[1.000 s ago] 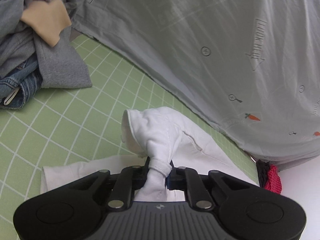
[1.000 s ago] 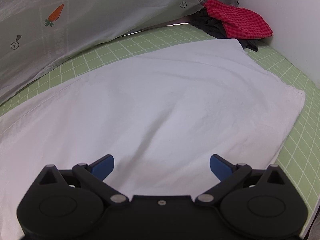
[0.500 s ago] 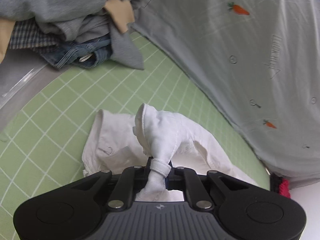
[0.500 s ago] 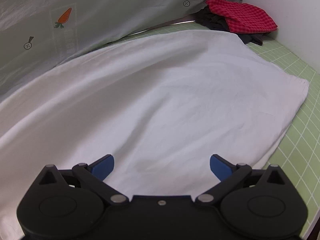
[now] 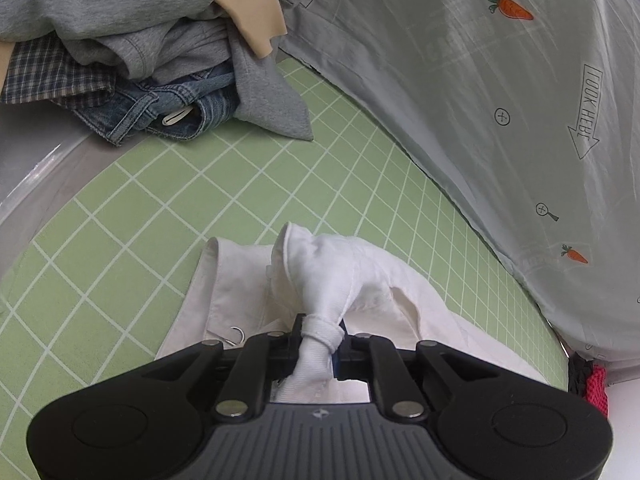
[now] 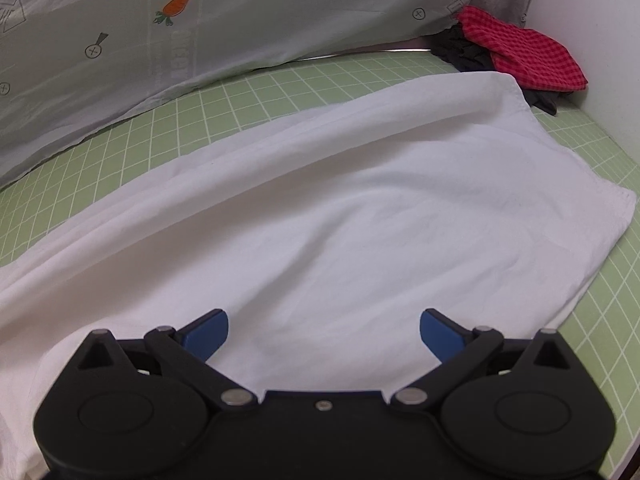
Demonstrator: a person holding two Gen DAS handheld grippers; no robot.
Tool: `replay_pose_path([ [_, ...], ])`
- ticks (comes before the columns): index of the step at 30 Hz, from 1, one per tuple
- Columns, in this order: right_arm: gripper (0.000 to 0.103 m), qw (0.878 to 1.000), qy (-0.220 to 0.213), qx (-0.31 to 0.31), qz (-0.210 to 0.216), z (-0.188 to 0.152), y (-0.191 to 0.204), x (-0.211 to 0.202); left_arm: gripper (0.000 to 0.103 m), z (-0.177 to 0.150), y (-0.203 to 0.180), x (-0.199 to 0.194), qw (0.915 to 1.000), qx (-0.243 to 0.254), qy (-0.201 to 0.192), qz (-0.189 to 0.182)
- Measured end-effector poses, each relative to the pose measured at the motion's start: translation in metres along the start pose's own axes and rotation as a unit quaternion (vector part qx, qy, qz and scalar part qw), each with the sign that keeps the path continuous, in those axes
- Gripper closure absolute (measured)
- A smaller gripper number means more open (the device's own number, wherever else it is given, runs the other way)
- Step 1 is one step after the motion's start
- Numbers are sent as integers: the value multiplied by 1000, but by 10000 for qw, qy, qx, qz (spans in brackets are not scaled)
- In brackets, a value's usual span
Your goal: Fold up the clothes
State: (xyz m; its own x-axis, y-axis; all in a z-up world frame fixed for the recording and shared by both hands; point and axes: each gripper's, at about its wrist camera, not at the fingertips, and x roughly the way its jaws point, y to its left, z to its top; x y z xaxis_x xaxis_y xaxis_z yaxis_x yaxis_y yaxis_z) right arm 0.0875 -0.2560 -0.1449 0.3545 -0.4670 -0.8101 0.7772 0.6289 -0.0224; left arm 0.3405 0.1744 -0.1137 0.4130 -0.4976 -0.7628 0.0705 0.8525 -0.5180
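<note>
White shirt [image 5: 352, 276]; green white-gridded mat [image 5: 168, 208]; pale grey carrot-print sheet [image 5: 480, 80]; red checked cloth [image 6: 524, 56]

White garment [image 6: 320, 216] cut off left

Layout: gridded mat [image 5: 168, 216] covers the counter. Garment [image 6: 340, 208] lies spread across the mat's middle, one end bunched and lifted off the mat in the left tongs [image 5: 320, 344], jaws starting to part with the cloth between them. Rest of that end lies flat on the mat under the bunch. Right tongs [image 6: 324, 332] sit over the garment's near part, jaws apart, nothing between them. Printed sheet [image 5: 480, 100] runs along the far edge, behind the garment, hem on the mat. Clothes pile [image 5: 132, 52] sits at the far left corner, partly off the mat edge. Checked cloth [image 6: 520, 56] lies at the far right corner on a darker item [image 6: 464, 54], just beyond the garment's far right tip.
</note>
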Motion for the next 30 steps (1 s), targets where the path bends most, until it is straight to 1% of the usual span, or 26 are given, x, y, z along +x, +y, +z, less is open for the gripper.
replay_pose_path([
  [3,0,9993,-51,-358,-27,8,14,5,85,4,4,7,10000,10,61,49],
  [6,0,9986,2,-517,73,20,24,19,80,7,3,15,9998,94,91,177],
  [7,0,9983,34,-565,119,25,27,26,78,8,3,18,9997,54,104,220],
  [10,0,9974,89,-687,197,48,41,50,68,10,5,25,9992,-15,137,377],
  [12,0,9968,90,-755,254,64,49,66,56,11,6,29,9986,8,142,506],
  [13,0,9964,90,-789,282,73,53,75,53,12,7,30,9984,26,149,547],
  [14,0,9961,102,-804,335,82,58,84,46,13,7,31,9981,42,157,586],
  [15,0,9957,119,-839,381,91,63,93,43,13,8,32,9979,59,165,625],
  [18,0,9938,63,-964,555,115,77,115,40,15,7,33,9979,56,142,629],
  [20,0,9927,-33,-1019,652,127,83,122,38,16,4,30,9971,99,27,755],
  [22,0,9931,-83,-934,704,136,86,130,33,18,2,25,9956,131,-154,910],
  [23,0,9935,-23,-885,716,139,87,135,30,19,2,23,9952,146,-217,938],
  [26,0,9938,6,-859,710,139,87,140,27,22,2,17,9945,171,-247,1002],
  [29,0,9946,-174,-692,755,131,79,124,16,17,2,10,9934,192,-299,1095],
  [30,0,9951,-227,-613,737,127,73,115,15,15,3,7,9929,195,-319,1127],
])
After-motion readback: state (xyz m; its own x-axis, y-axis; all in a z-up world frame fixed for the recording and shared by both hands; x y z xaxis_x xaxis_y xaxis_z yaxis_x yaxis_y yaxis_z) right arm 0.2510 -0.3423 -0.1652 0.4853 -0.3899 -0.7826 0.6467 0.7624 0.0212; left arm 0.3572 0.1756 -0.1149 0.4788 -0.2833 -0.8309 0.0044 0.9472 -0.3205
